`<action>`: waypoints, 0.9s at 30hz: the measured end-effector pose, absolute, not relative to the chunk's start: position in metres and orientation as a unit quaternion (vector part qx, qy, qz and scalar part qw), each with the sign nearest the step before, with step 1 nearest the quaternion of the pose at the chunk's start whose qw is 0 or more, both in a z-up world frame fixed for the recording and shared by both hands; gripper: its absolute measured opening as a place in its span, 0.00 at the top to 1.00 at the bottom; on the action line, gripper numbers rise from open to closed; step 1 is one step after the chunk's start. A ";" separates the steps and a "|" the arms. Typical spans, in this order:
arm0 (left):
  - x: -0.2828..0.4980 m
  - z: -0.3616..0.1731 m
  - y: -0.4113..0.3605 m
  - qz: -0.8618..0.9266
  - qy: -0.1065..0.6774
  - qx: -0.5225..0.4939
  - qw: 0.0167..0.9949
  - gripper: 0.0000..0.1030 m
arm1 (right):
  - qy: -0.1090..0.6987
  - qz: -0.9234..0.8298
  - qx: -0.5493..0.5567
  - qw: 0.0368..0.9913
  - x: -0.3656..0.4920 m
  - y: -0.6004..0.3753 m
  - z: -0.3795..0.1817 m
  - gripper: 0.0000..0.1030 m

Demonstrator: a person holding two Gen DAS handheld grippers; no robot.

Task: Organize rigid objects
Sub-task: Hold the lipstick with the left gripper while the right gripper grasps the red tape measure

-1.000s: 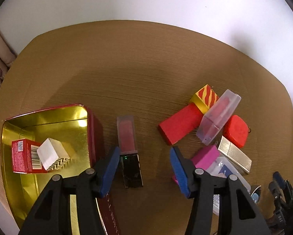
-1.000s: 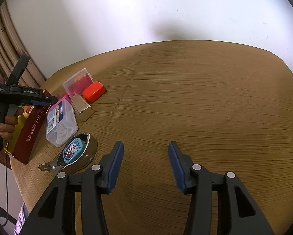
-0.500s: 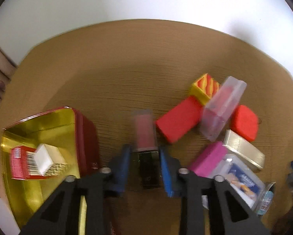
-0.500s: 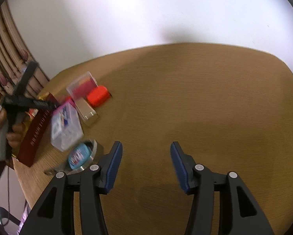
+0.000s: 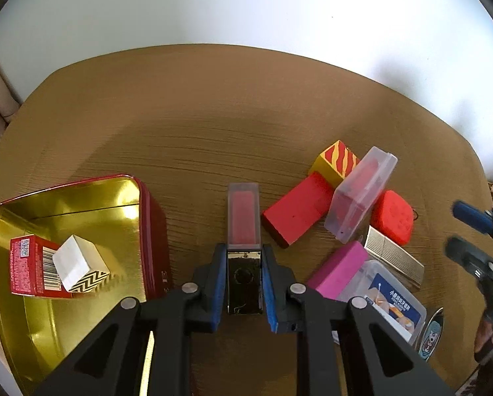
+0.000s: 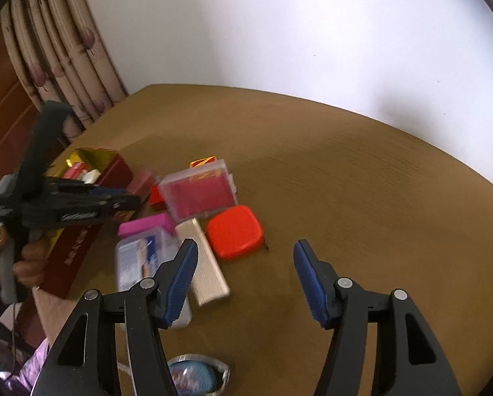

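Clamped between the blue pads of the left gripper (image 5: 245, 279), low centre of the left wrist view: a slim lipstick-like case (image 5: 244, 231), dark glossy base in the jaws, clear cap with a pink-red insert pointing up the frame, apparently not yet lifted off the wooden table (image 5: 197, 125). Jaws just closed onto it, pads pressed flat against both sides of the base.

Just left of it, the open red tin (image 5: 150, 227) with gold lining, already holding a red barcode box (image 5: 28, 269) and a white cube with a zigzag band (image 5: 78, 262). So sorting begun but far from finished, by the look of it: two pieces stowed, one in hand, the rest waiting.

To the right, a loose heap: red block (image 5: 296, 213), yellow striped cube (image 5: 337, 161), clear case with red inside (image 5: 362, 194), orange-red rounded square box (image 5: 393, 219), ridged pale gold box (image 5: 395, 257), pink block (image 5: 339, 270), clear box with a blue label (image 5: 388, 295).

Right gripper (image 6: 245, 280) with jaws apart and just widening, nothing between them, hanging over bare wood right of the heap, the ridged gold box beside its left pad.

Only the left wrist view shows the grip and the tin's contents clearly. Only the right wrist view shows the hand (image 6: 25, 260) on the left tool's handle, the curtain (image 6: 65, 52) at upper left, and a blue-faced metal trinket (image 6: 193, 374) at the bottom edge.
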State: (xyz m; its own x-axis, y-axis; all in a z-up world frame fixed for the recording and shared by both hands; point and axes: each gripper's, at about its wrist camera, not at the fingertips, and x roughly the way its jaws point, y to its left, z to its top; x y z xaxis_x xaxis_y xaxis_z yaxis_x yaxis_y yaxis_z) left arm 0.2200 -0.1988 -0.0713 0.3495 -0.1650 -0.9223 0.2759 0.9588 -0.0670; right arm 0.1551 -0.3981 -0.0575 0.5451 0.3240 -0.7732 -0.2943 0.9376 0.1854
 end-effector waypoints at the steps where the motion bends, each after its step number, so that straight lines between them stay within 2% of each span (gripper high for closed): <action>1: 0.220 -0.070 -0.197 -0.136 0.555 0.046 0.819 0.81 | 0.450 0.180 0.022 0.874 0.162 -0.397 -0.061 0.44; 13: 0.230 -0.071 -0.170 -0.146 0.558 0.024 0.816 0.81 | 0.492 0.190 0.034 0.849 0.188 -0.389 -0.090 0.41; 27: 0.197 -0.019 -0.145 -0.187 0.527 -0.010 0.829 0.81 | 0.516 0.196 -0.011 0.834 0.202 -0.383 -0.098 0.39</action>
State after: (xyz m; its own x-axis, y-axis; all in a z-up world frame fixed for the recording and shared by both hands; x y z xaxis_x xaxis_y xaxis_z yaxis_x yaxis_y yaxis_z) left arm 0.1966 -0.1446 -0.0187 0.3743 -0.3210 -0.8700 0.2996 0.9297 -0.2142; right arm 0.2021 -0.3827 -0.0981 0.3903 0.3146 -0.8653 -0.3374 0.9233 0.1835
